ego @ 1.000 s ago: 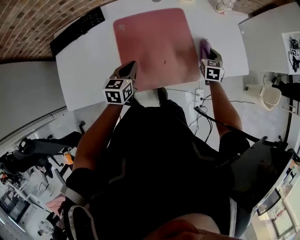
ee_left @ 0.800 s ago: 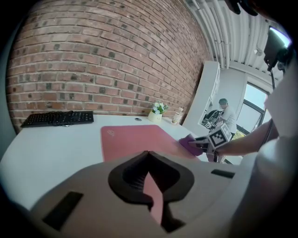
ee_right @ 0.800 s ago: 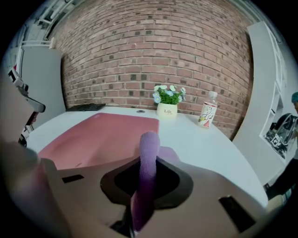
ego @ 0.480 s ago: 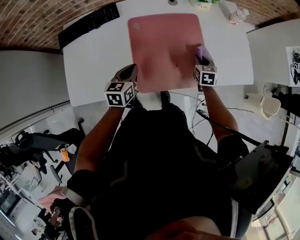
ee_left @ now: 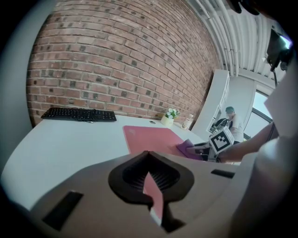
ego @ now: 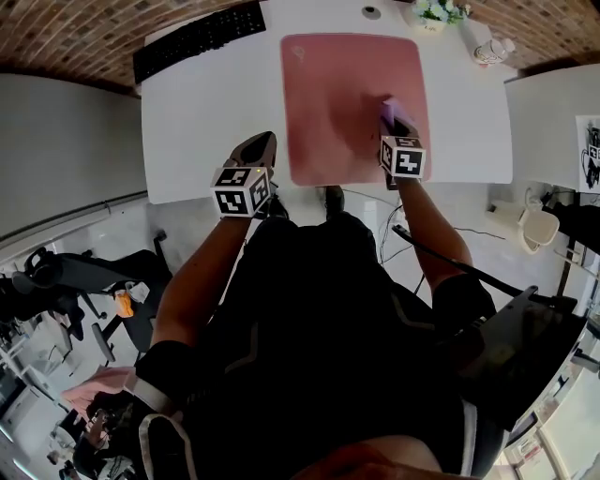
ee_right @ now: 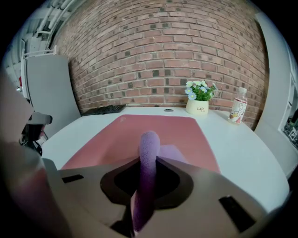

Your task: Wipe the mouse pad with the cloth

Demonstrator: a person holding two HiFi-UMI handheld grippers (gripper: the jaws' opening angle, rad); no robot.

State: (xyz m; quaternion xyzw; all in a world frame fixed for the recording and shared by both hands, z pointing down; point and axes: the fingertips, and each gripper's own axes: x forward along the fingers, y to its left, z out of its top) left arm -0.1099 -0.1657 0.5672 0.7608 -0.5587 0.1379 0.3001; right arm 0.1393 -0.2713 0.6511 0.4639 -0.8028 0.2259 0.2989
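The pink mouse pad [ego: 337, 94] lies in the middle of the white table [ego: 206, 122]. My right gripper [ego: 397, 129] is over the pad's right part, shut on a purple cloth [ego: 393, 112] that rests on the pad. In the right gripper view the cloth [ee_right: 149, 153] stands folded between the jaws of the right gripper [ee_right: 146, 181], with the pad [ee_right: 135, 130] ahead. My left gripper [ego: 257, 150] hovers at the table's front edge, left of the pad's near corner, shut on nothing. In the left gripper view, past the left gripper [ee_left: 151, 186], lie the pad [ee_left: 149, 137] and the cloth [ee_left: 186, 148].
A black keyboard [ego: 202, 37] lies at the table's far left. A small flower pot [ego: 433, 14] and a bottle [ego: 492, 49] stand at the far right, past the pad. A second white desk [ego: 553, 112] adjoins on the right. A brick wall [ee_right: 163, 51] backs the table.
My right gripper has carried the cloth from the pad's right edge inward onto the pad. The left gripper stays by the front edge.
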